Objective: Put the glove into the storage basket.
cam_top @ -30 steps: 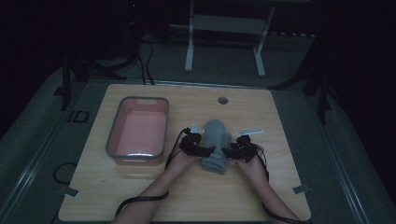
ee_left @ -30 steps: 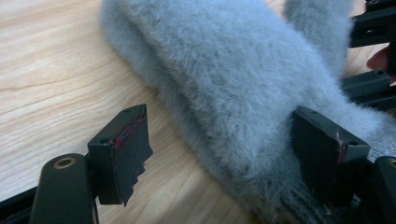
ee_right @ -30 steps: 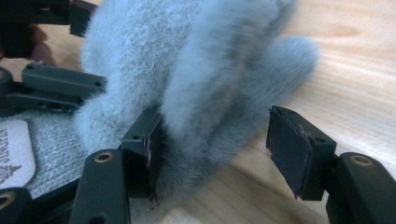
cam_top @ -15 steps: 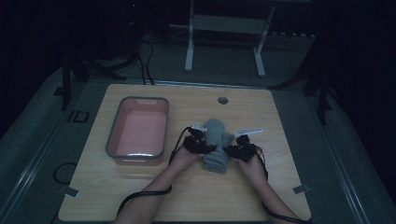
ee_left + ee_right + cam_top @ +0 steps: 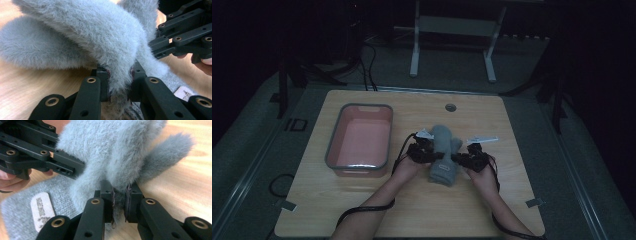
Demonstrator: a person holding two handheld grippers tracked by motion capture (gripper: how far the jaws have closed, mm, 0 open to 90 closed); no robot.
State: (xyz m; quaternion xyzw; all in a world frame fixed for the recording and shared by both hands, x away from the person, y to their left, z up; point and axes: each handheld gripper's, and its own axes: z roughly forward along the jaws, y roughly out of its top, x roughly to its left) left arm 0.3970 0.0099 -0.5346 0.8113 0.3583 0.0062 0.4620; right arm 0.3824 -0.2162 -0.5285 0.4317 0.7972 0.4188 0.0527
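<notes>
Label (image 5: 42, 211) on grey glove (image 5: 105, 152): print too blurred to read.

The light wooden rectangular desk (image 5: 362, 210), with a small round grommet (image 5: 450, 107) near its far edge, carries a grey-rimmed pink rectangular plastic tub (image 5: 360, 140) on its left and a fluffy grey knitted mitten (image 5: 445, 155) lying flat near the middle, right of the tub.

Dim room here: pale wooden counter (image 5: 362, 210) on grey carpeted floor (image 5: 252, 150), white metal frame legs (image 5: 414, 45) standing behind, dark beyond.
</notes>
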